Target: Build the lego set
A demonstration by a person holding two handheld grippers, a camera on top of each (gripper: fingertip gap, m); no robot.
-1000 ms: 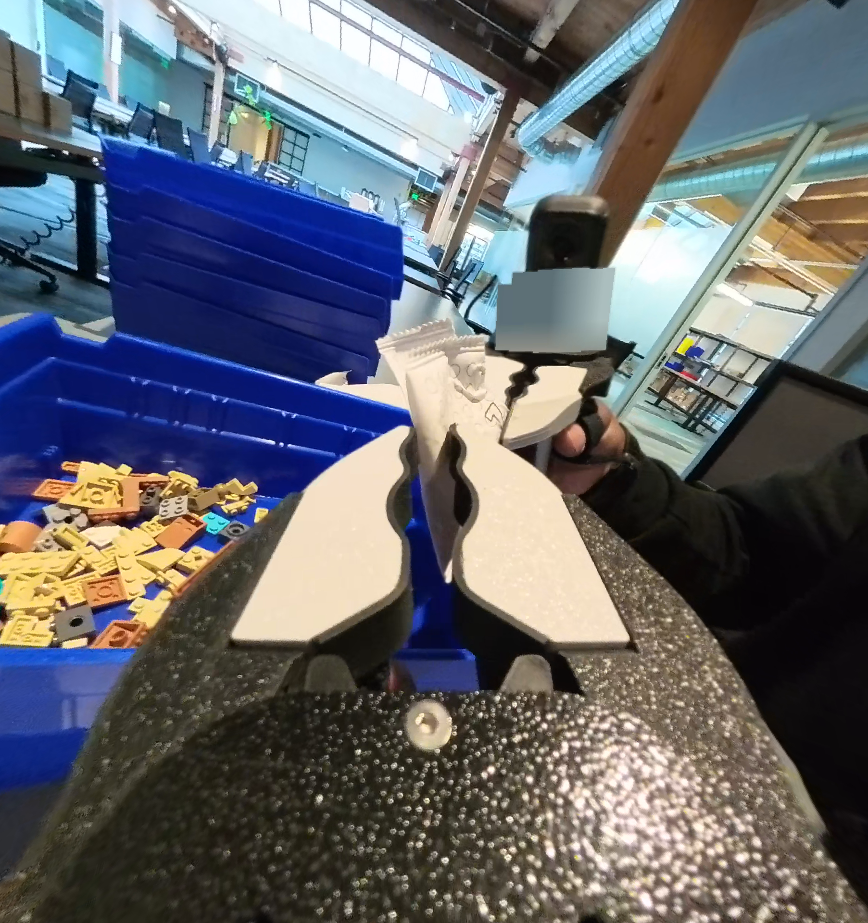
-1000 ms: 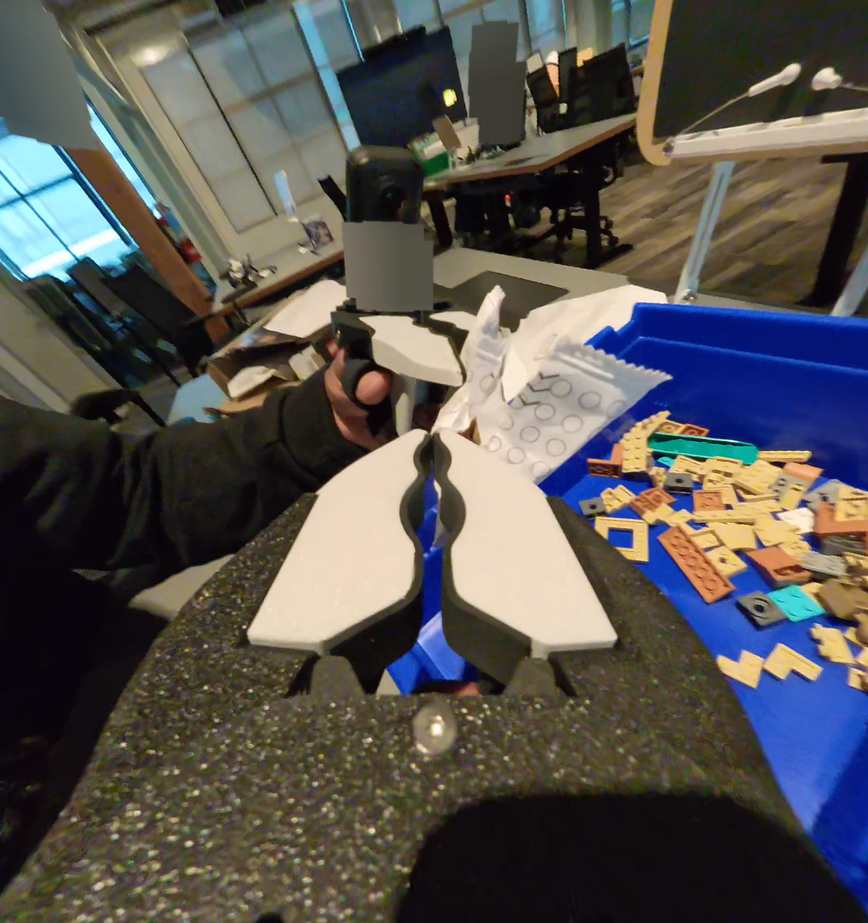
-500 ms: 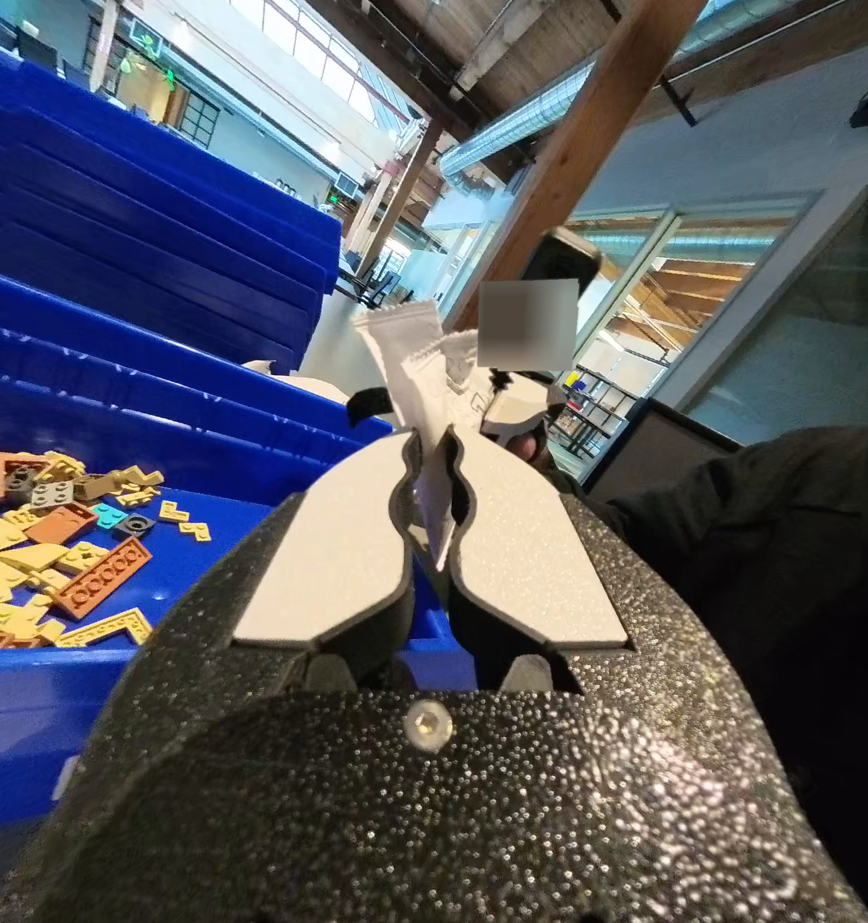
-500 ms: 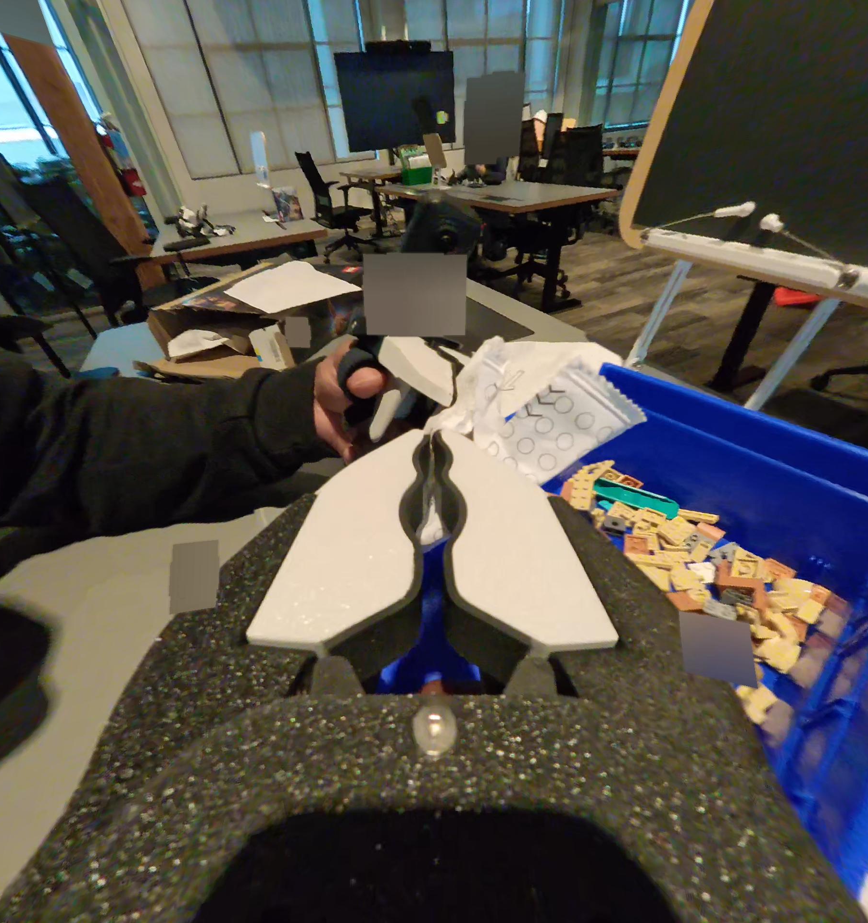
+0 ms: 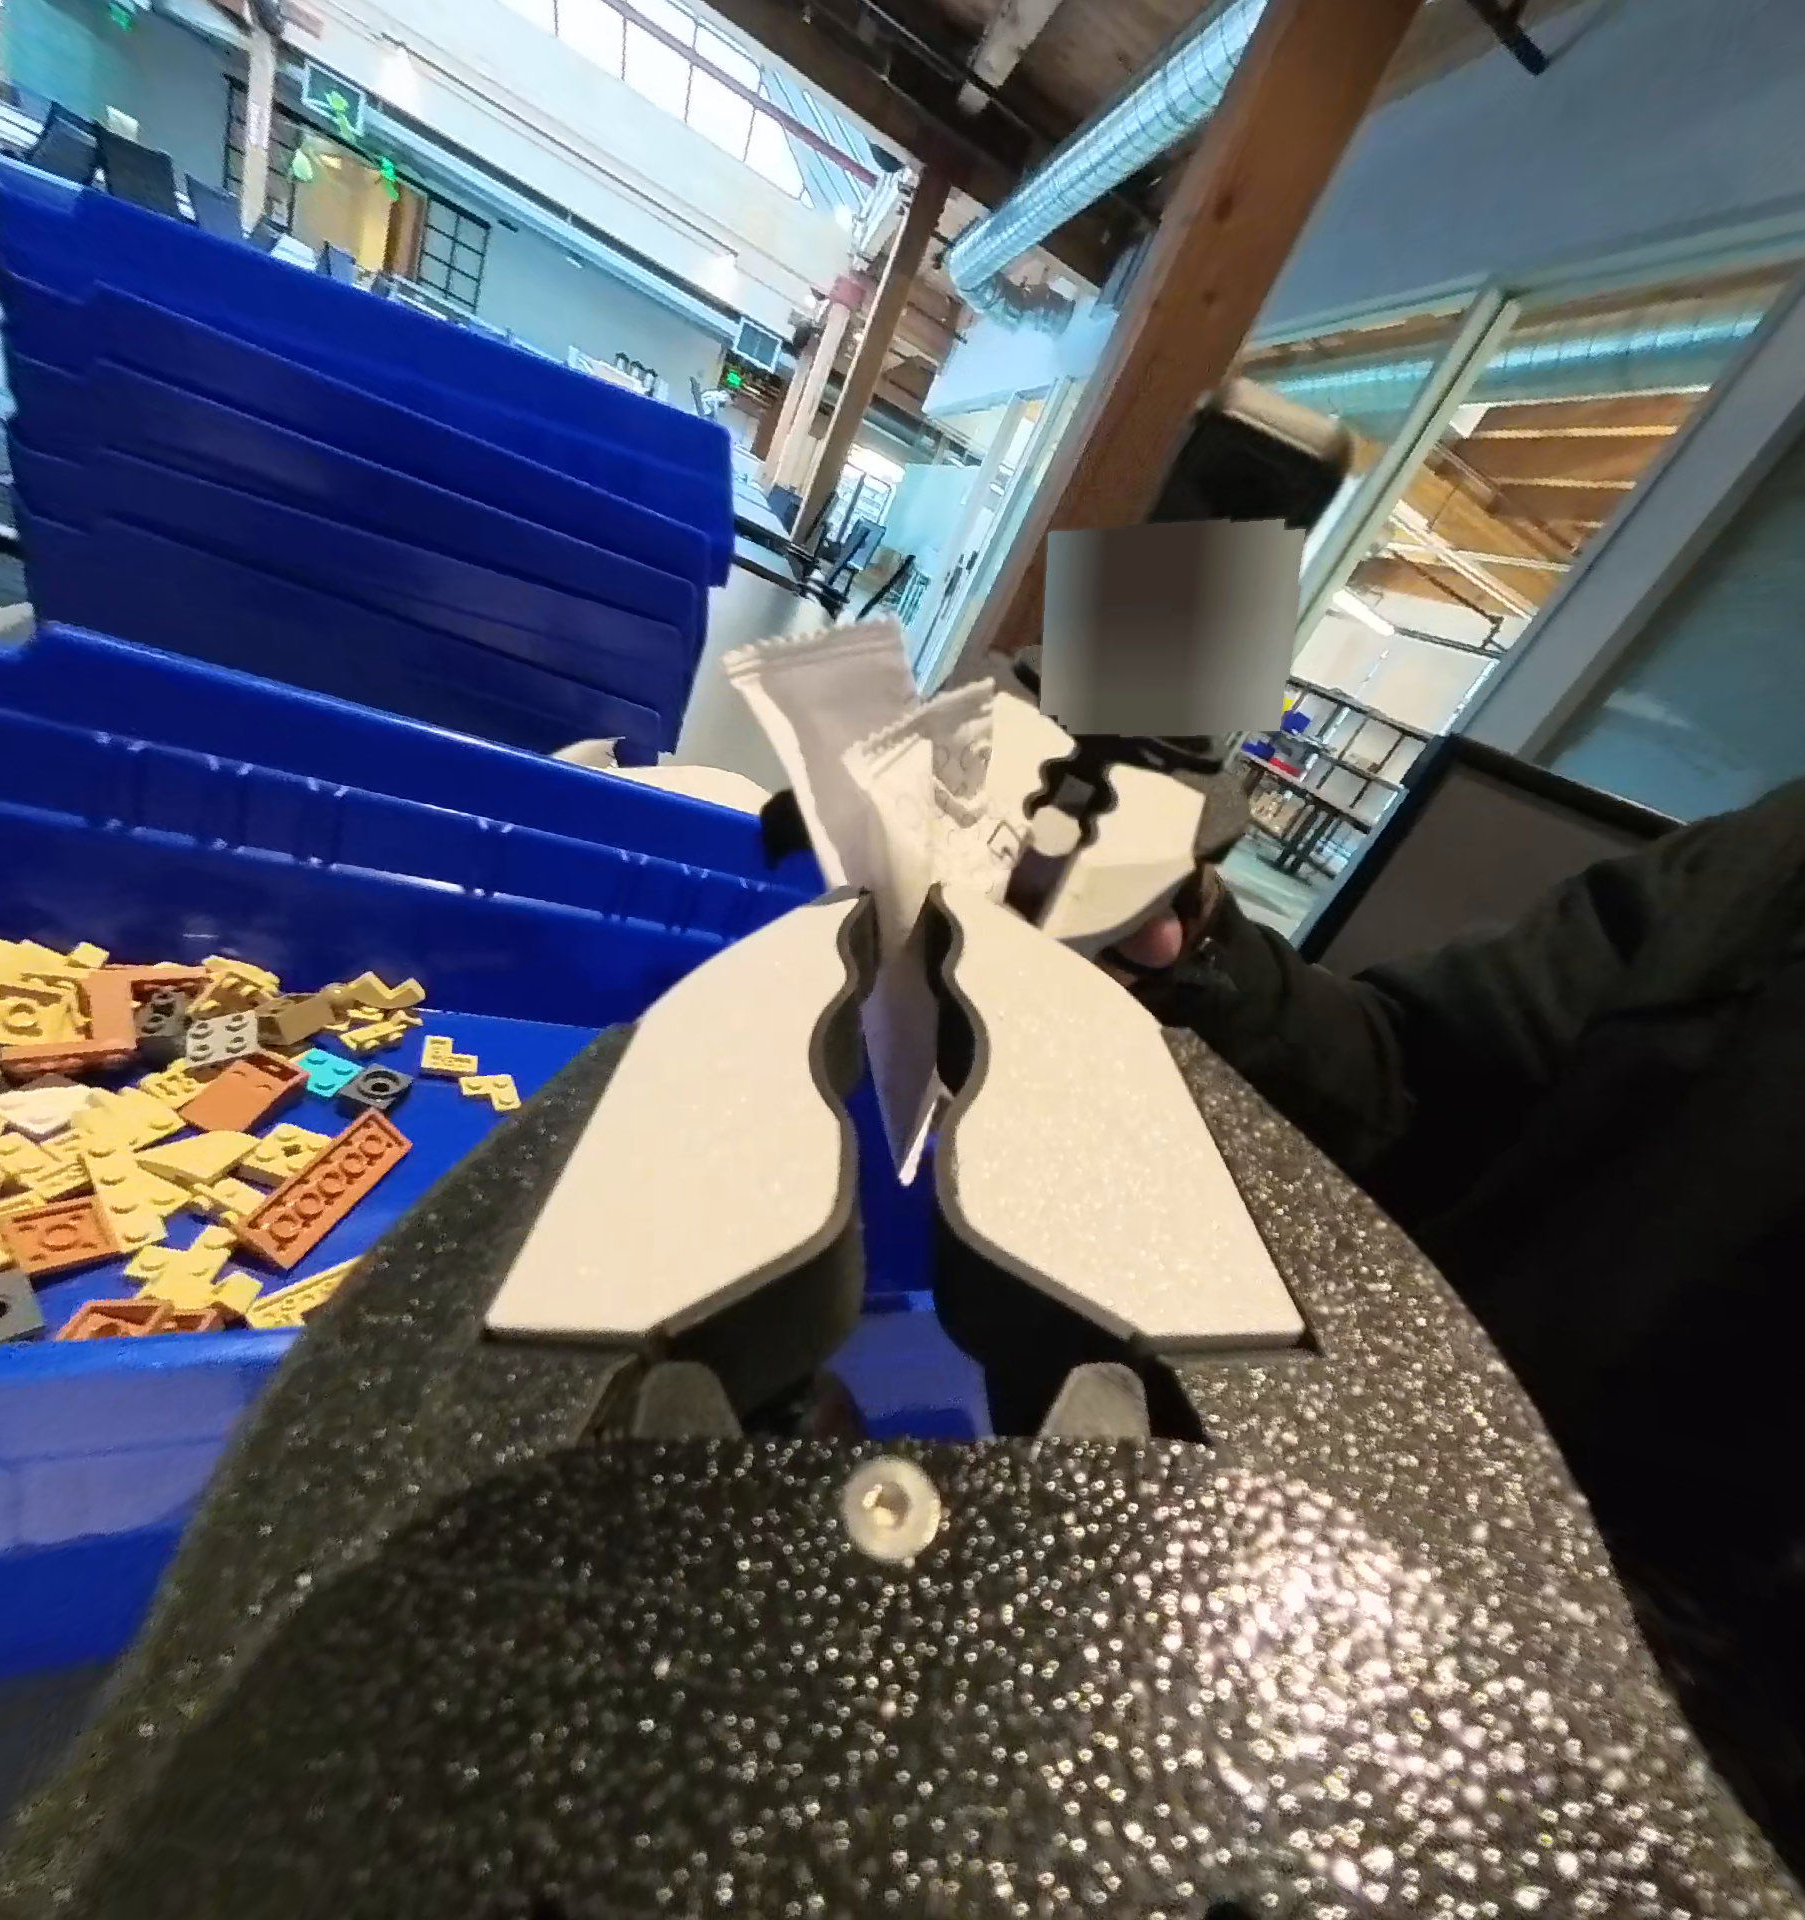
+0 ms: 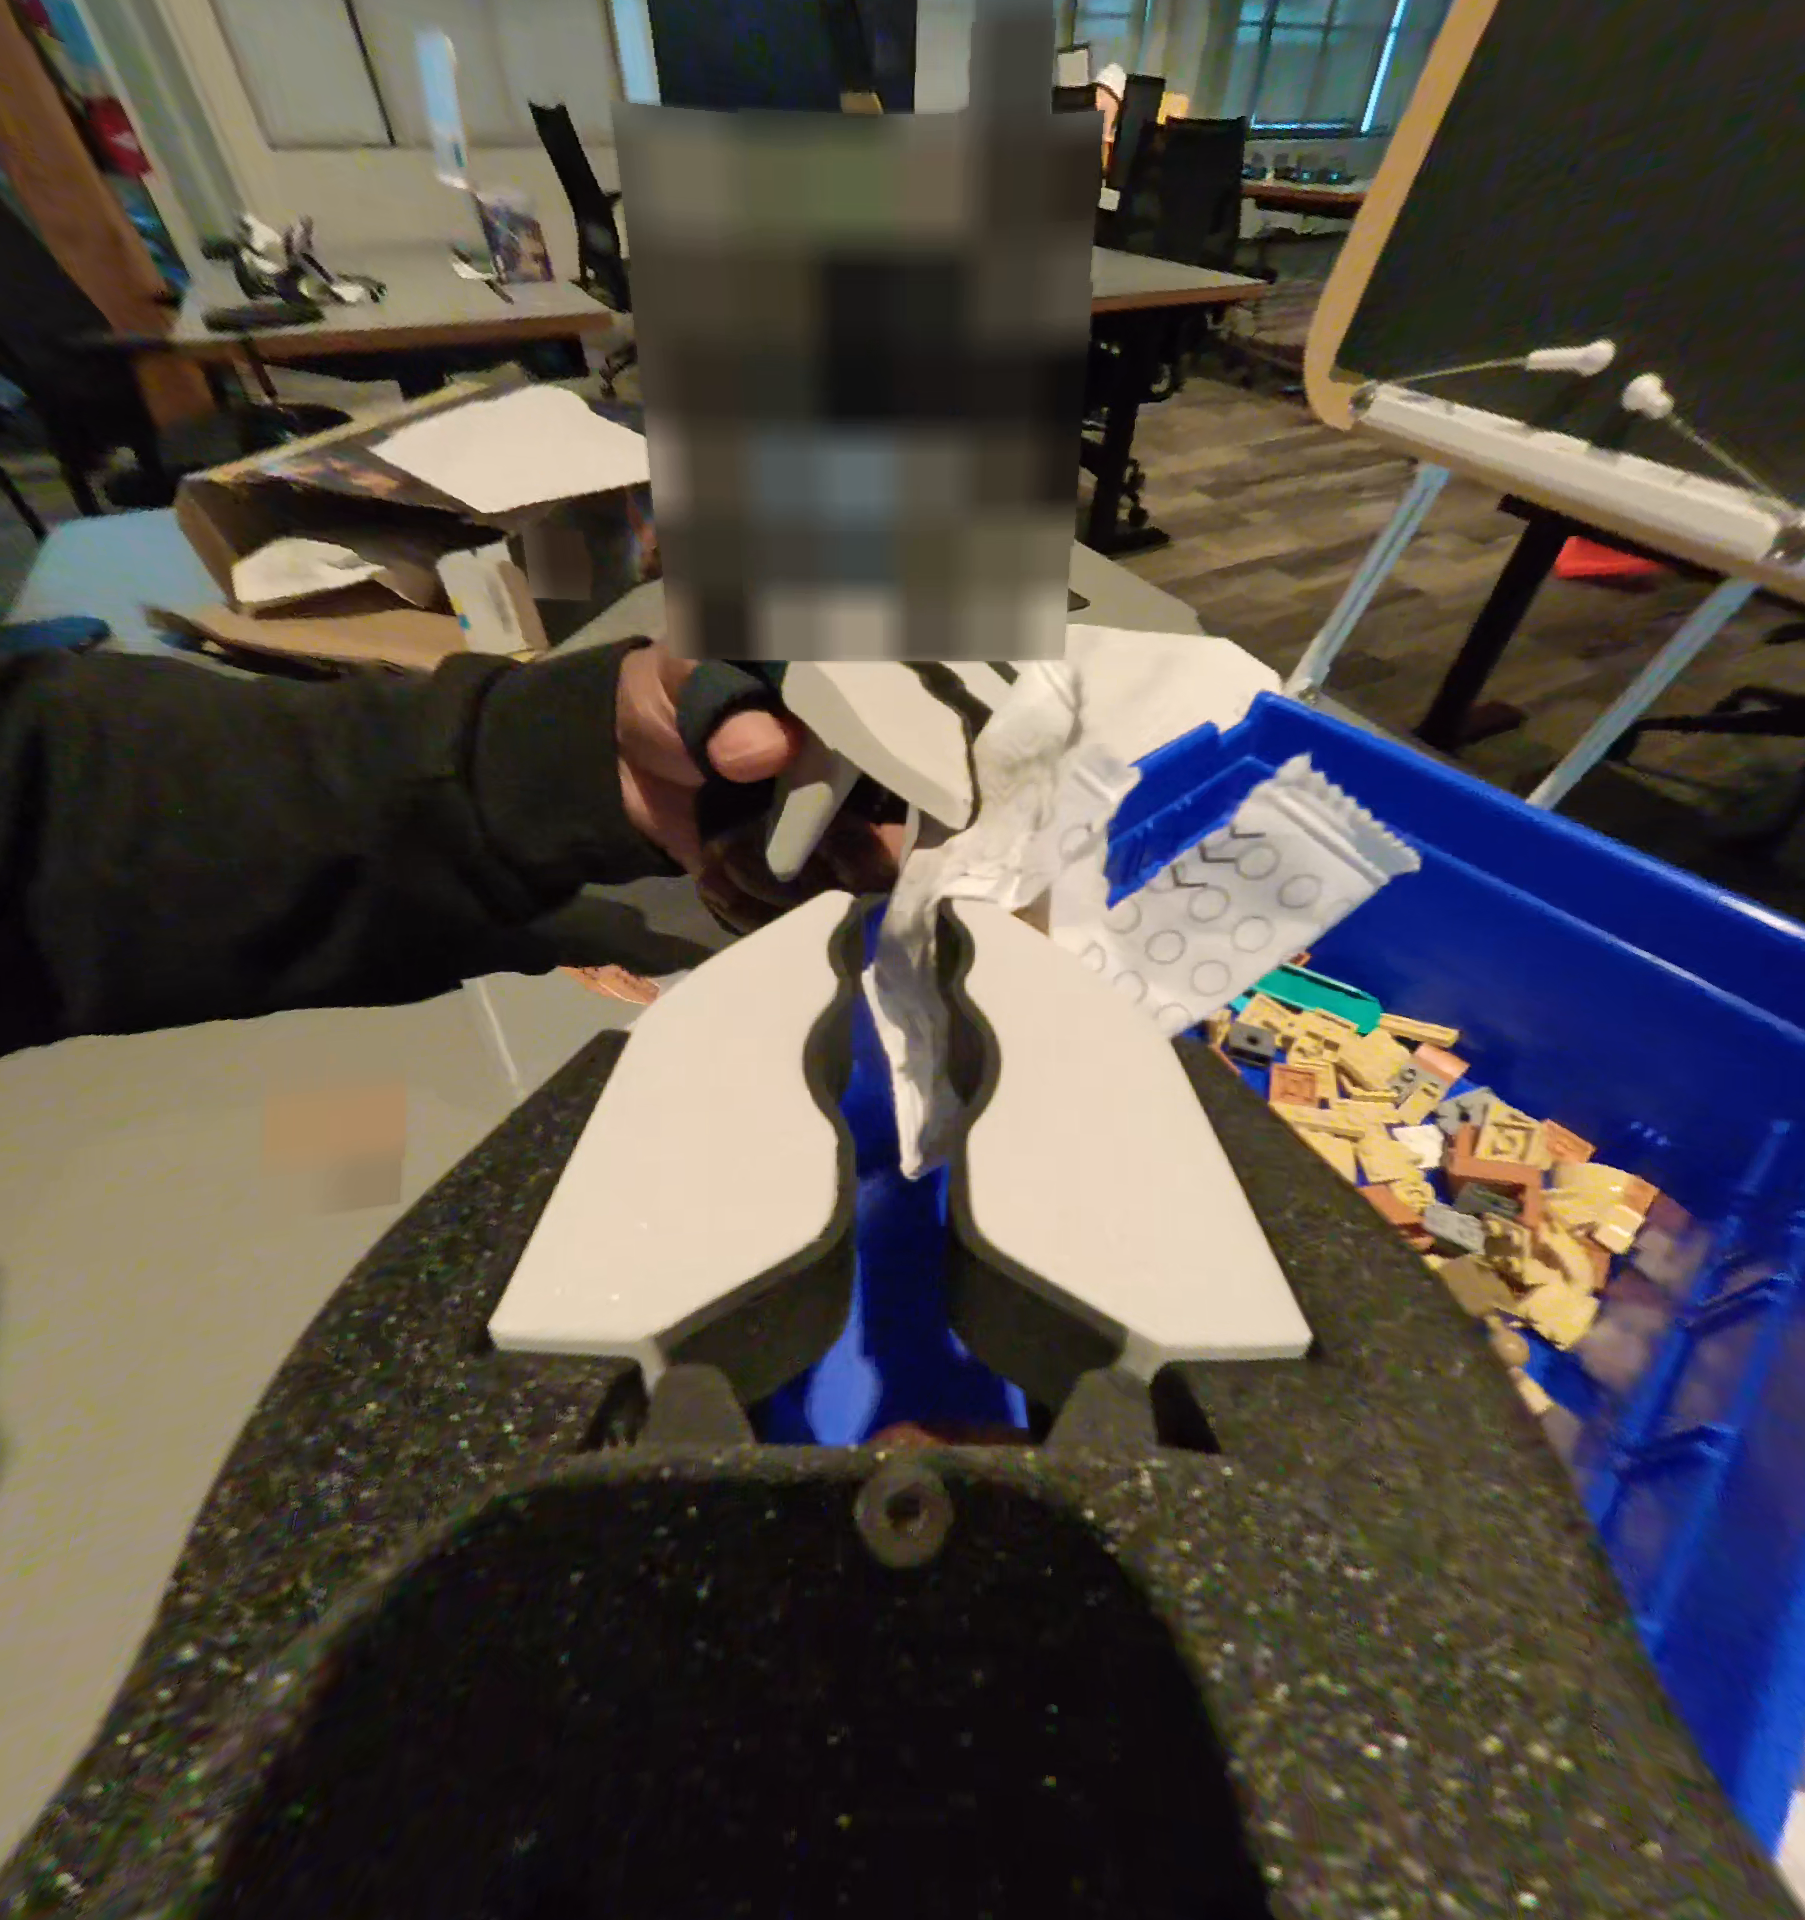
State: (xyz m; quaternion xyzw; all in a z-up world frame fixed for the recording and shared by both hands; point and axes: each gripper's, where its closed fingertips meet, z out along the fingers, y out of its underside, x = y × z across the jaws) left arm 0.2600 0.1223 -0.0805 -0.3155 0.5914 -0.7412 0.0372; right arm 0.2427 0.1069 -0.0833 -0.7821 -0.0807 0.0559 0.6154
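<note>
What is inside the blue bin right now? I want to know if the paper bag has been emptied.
Loose tan, brown and grey lego pieces lie on the blue bin floor. Both grippers pinch the white paper bag above its edge; the bag's inside is hidden.

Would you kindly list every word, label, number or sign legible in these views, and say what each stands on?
No writing can be read in either view.
On the white bag: only printed circles and zigzag marks, no legible words.
On the green signs hanging far back in the hall: too small and blurred to read.
On the cardboard box: the print is too blurred to read.
</note>
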